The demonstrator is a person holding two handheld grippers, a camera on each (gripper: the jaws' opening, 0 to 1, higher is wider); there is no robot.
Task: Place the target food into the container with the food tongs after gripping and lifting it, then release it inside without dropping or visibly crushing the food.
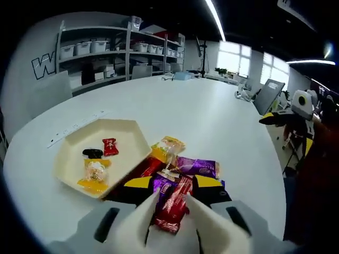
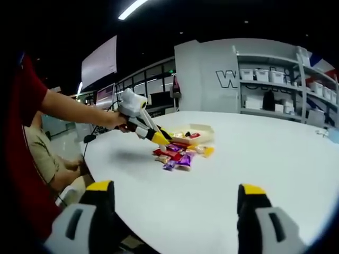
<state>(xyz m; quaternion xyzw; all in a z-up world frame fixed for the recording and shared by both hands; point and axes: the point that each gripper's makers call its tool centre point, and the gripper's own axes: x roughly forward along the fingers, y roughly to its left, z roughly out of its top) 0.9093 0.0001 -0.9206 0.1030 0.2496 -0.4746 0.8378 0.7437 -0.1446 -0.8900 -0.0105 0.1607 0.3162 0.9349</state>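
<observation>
A large outlined letter "W" stands on the pale grey wall point(image 1: 39, 63) beside the shelving. The rest of the word is hidden. Print on the sweet wrappers is too small to read.

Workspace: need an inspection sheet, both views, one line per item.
Surface: round white table, bare apart from the items below.
Job's things: cream tray holding three wrapped sweets, a red one among them; pile of wrapped snacks lies beside the tray on the table; white tongs pinch a red packet at the pile.
Clutter: white strip lying past the tray.
Grippers: left hand-held gripper squeezes the tongs; right hand-held gripper open, holding nothing, away from the pile.
Cables: nothing seen.
Surroundings: shelving with bins, seated person, windows, ceiling lights.
</observation>
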